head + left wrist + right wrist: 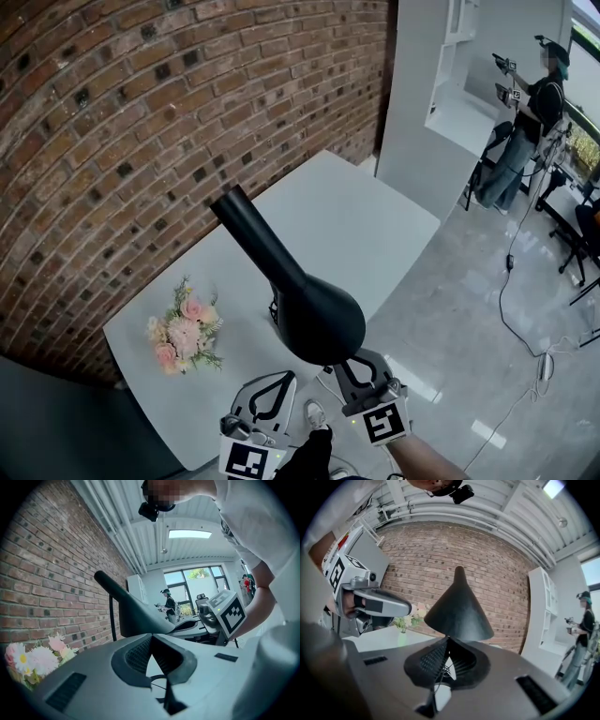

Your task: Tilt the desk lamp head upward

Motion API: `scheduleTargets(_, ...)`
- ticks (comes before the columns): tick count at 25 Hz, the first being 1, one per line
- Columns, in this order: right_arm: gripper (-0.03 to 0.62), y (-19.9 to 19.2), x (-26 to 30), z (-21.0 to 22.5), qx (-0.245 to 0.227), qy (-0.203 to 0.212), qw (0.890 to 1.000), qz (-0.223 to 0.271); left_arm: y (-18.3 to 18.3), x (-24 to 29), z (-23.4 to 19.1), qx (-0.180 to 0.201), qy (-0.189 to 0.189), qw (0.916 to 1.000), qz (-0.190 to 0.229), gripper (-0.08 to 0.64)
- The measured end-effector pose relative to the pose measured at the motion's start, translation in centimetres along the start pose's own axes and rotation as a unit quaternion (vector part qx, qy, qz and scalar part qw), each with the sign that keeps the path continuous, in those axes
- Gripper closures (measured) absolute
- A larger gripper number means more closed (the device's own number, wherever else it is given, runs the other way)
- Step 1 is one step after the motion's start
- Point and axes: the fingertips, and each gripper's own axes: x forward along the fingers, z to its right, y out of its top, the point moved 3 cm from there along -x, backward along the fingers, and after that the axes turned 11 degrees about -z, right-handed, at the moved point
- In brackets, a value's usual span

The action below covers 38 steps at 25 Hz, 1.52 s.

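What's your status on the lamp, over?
Right gripper shut, tips at lamp head rim. Left gripper shut, off it. Flowers well aside.

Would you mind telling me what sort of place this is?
Most likely an office or studio: a brick wall, a white table with a black desk lamp and flowers, and office chairs beyond.

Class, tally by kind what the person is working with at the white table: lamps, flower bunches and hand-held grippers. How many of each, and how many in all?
black desk lamp: 1
flower bouquet: 1
hand-held grippers: 2, the left gripper and the right gripper
Total: 4
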Motion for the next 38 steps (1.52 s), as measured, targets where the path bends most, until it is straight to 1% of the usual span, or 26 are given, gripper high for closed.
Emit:
scheduleTargets(6,0.575,0.2,1.0,0.6,0.014,0.0,1.0,0.004,0.0,0.4,-1.1,-0.002,0.005,1.0,-0.006,0.552)
scheduleTargets(11,0.577,1.2,0.2,1.2,0.036,-0.027,0.999,0.022,-0.1,0.6,-1.9,-0.001,0.008,0.9999,-0.006,0.552)
scheduleTargets(15,0.576,2.1,-1.0,1.4,0.017,-0.037,0.999,0.026,0.0,0.7,-1.8,-0.002,0.006,1.0,0.003,0.552)
scheduleTargets(18,0.576,3.0,-2.0,1.8,0.023,-0.043,0.998,0.029,0.6,0.8,-1.6,0.011,0.001,0.9999,0.001,0.552)
scheduleTargets(21,0.575,4.0,-2.6,1.8,-0.017,-0.042,0.999,0.023,1.2,0.6,-1.5,0.017,-0.002,0.9998,0.003,0.552)
scheduleTargets(23,0.575,4.7,-3.1,2.0,-0.026,-0.043,0.999,0.022,1.7,0.4,-1.3,0.021,-0.003,0.9998,0.006,0.552)
scheduleTargets(27,0.576,6.3,-4.6,2.2,-0.017,-0.052,0.998,0.028,2.5,-0.2,-1.0,0.007,0.001,0.9998,0.021,0.552)
scheduleTargets(30,0.575,7.7,-5.7,2.4,-0.02,-0.054,0.998,0.033,3.2,-0.5,-0.6,0.018,0.0,0.9994,0.029,0.552)
scheduleTargets(31,0.575,8.3,-6.0,2.4,-0.013,-0.052,0.998,0.035,3.4,-0.7,-0.5,0.019,0.0,0.9993,0.032,0.552)
scheduleTargets(33,0.575,9.5,-6.7,2.6,0.018,-0.045,0.998,0.042,3.8,-1.0,-0.2,0.017,-0.001,0.9992,0.037,0.552)
scheduleTargets(34,0.575,10.1,-7.1,2.8,0.022,-0.042,0.998,0.044,4.0,-1.1,-0.1,0.02,-0.002,0.999,0.04,0.552)
scheduleTargets(38,0.575,12.0,-8.4,3.3,0.007,-0.037,0.998,0.044,4.8,-1.4,-0.2,0.034,0.004,0.9981,0.051,0.552)
